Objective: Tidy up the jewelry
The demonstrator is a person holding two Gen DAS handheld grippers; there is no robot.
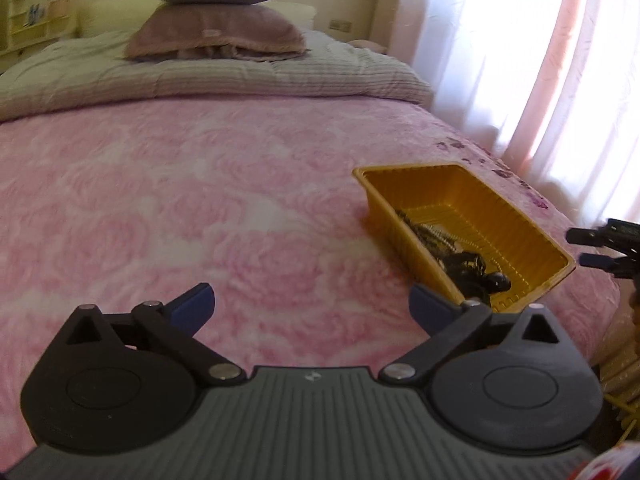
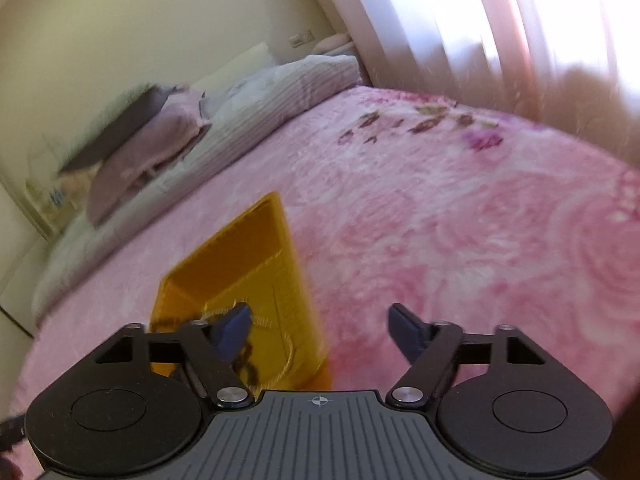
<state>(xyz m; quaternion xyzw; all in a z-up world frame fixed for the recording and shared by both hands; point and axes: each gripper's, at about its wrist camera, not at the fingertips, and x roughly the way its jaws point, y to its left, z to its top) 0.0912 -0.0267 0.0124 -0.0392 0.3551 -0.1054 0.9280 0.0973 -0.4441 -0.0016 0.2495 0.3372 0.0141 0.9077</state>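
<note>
A yellow plastic tray (image 1: 378,184) lies on the pink bedspread (image 1: 200,208), holding dark beaded jewelry (image 1: 460,252) in its near half. My left gripper (image 1: 312,300) is open wide over bare bedspread, its right finger just in front of the tray's near corner. The right gripper (image 1: 592,248) shows at the right edge of the left wrist view, beside the tray. In the right wrist view the right gripper (image 2: 320,324) is open and holds nothing; its left finger hangs over the tray (image 2: 240,248), where a bit of dark jewelry (image 2: 248,364) shows. That view is blurred.
Two stacked pillows (image 1: 216,12) and a folded striped quilt (image 1: 200,76) lie at the head of the bed. Bright pink curtains (image 1: 540,60) hang along the bed's right side. The bed's edge runs close behind the tray on the right.
</note>
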